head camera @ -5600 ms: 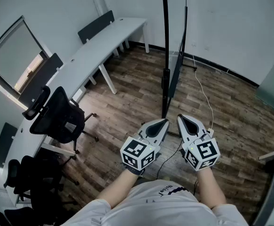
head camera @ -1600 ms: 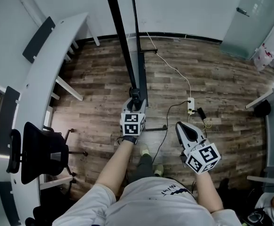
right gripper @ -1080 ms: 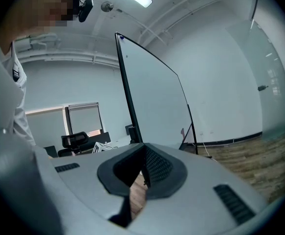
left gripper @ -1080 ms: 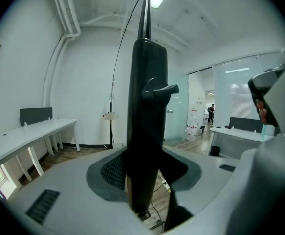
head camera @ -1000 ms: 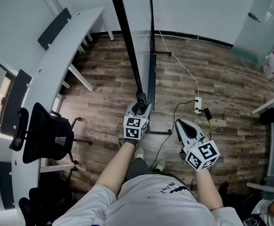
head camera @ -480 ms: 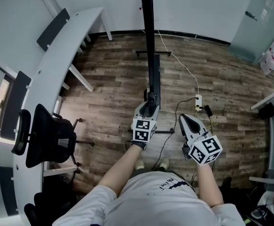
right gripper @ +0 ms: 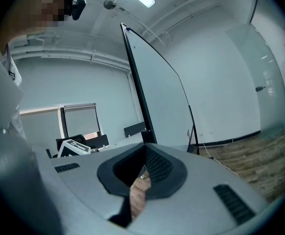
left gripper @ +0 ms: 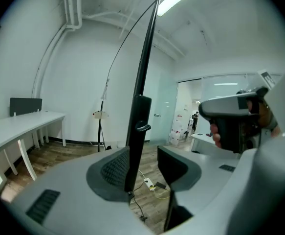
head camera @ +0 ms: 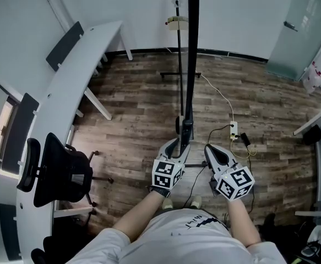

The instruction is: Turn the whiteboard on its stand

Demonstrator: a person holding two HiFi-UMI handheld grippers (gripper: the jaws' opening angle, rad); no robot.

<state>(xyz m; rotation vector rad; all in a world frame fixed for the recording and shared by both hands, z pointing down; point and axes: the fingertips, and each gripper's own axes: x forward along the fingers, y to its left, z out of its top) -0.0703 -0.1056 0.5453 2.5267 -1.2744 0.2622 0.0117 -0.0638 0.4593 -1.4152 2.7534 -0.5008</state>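
Between the left gripper's (left gripper: pixel 143 163) spread fingers (left gripper: pixel 114 169) stands the whiteboard's (left gripper: pixel 144 82) near edge, touching only the left one. Just right of it, the right gripper's (head camera: pixel 211 150) fingers (right gripper: pixel 157 165) meet at the tips, empty. The whiteboard stands edge-on mid-room, with a table (head camera: pixel 66 87) far left.

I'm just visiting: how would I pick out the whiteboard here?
Start at the long curved white desk on the left, then look right across the wooden floor. The whiteboard stands there edge-on, a tall black-framed panel; unlike the white power strip lying flat beside it, it rises past the picture's top.
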